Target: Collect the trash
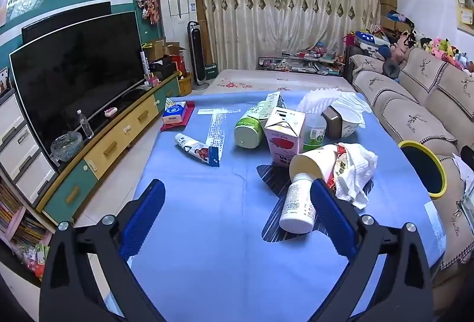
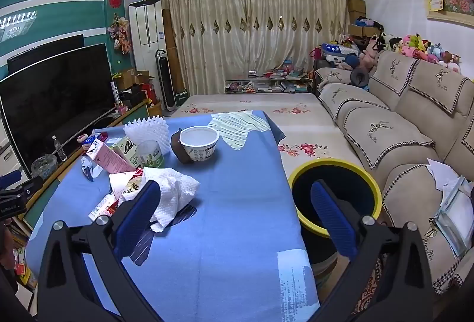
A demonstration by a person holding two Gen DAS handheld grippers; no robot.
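- My left tongs stood spread as wide as they go, low in the left wrist frame, holding nothing; my right tongs gaped equally wide and empty.
- Just beside the left tongs' right-hand pad lay a white pill bottle, right of centre. It was round and on its side, so I judged a clumsy pinch could roll it off the desk.
- Behind it a tipped paper cup touched a crumpled napkin; dragging one could scatter the other.
- Farther up sat the pink carton and green jar.
- The yellow-rimmed bin waited lower right, off the desk's edge; a short drop could miss.
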